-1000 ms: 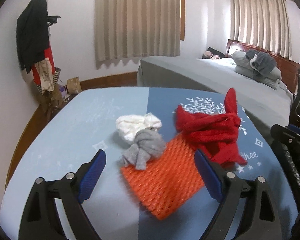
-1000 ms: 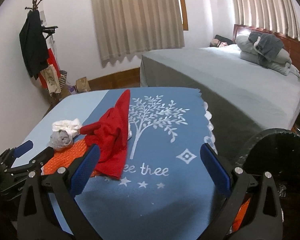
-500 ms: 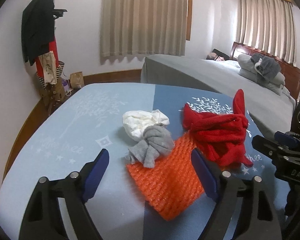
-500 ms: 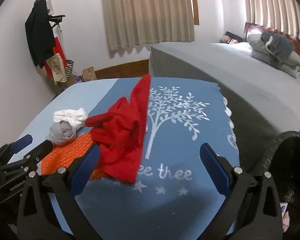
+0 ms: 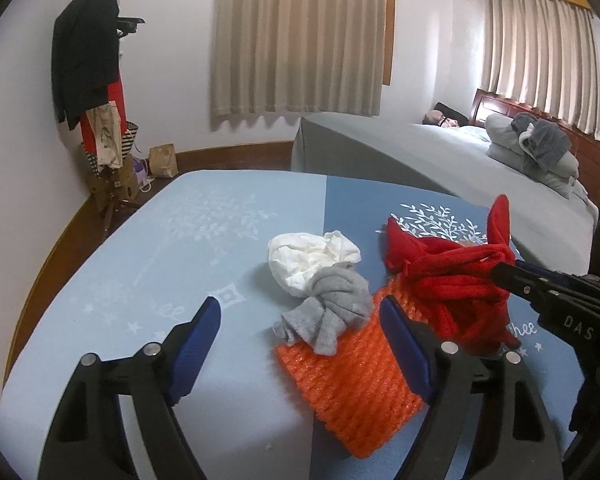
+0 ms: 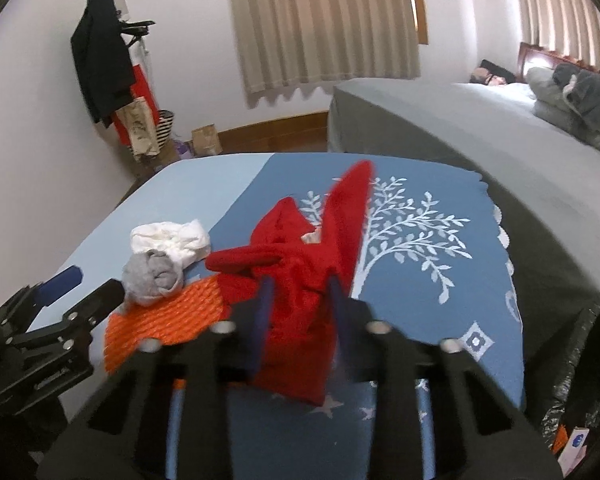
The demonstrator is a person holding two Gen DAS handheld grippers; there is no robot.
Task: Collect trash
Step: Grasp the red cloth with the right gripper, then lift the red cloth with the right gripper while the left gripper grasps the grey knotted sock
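Both blue fingers of the right gripper pinch the crumpled red cloth on the blue tablecloth lettered "thee"; "DAS" marks its body. Left gripper gapes wide.

Red cloth: crumpled, knotted fabric, one pointed end standing up toward the frame's upper centre; centre of the right wrist view, mid-right of the left wrist view; its lower part lies over the right edge of the orange mesh. Orange mesh: flat rectangular foam-net sheet, lying flat, lower centre of the left wrist view, lower left of the right wrist view. Grey cloth: small knotted bundle resting on the mesh's upper left corner. White wad: crumpled paper or cloth, material unclear, touching the grey bundle just above it, centre of the left wrist view.
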